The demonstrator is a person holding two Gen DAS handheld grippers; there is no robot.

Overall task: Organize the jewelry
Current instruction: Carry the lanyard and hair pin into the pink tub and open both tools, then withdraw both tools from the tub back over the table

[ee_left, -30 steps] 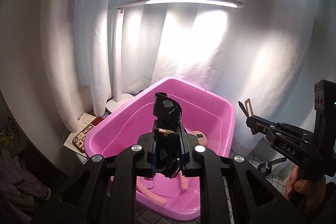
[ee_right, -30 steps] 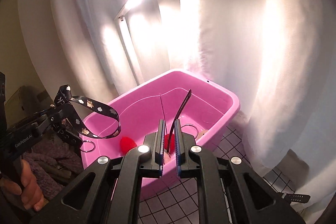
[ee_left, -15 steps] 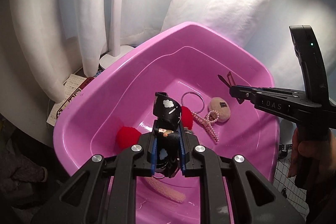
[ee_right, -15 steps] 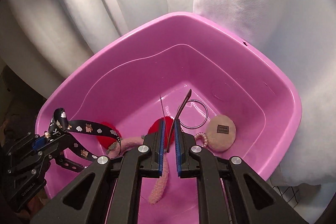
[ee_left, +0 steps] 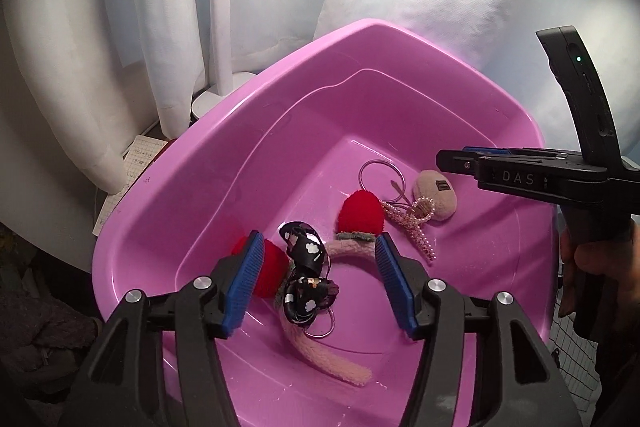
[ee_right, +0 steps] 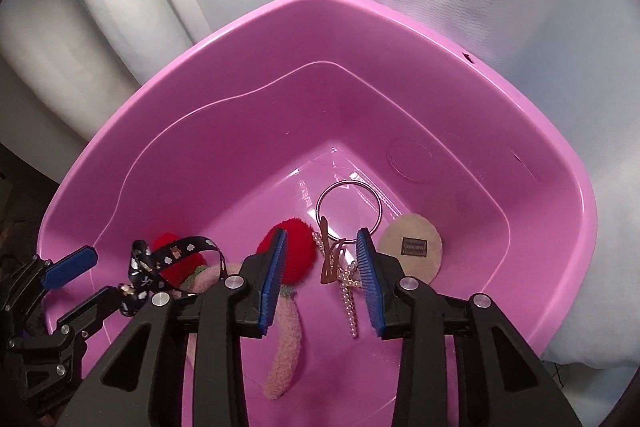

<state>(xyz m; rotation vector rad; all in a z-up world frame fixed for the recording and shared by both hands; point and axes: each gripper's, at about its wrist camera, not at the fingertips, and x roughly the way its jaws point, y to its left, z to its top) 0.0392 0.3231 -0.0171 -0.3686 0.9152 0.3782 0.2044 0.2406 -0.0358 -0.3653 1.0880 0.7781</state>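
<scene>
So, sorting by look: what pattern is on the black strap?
White clouds on the black strap; left wrist view shows it best.

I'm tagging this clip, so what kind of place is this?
Probably a room at home, by a window: white curtains hang behind, a white lamp base stands by them, and a pink plastic tub holds hair accessories.
</scene>
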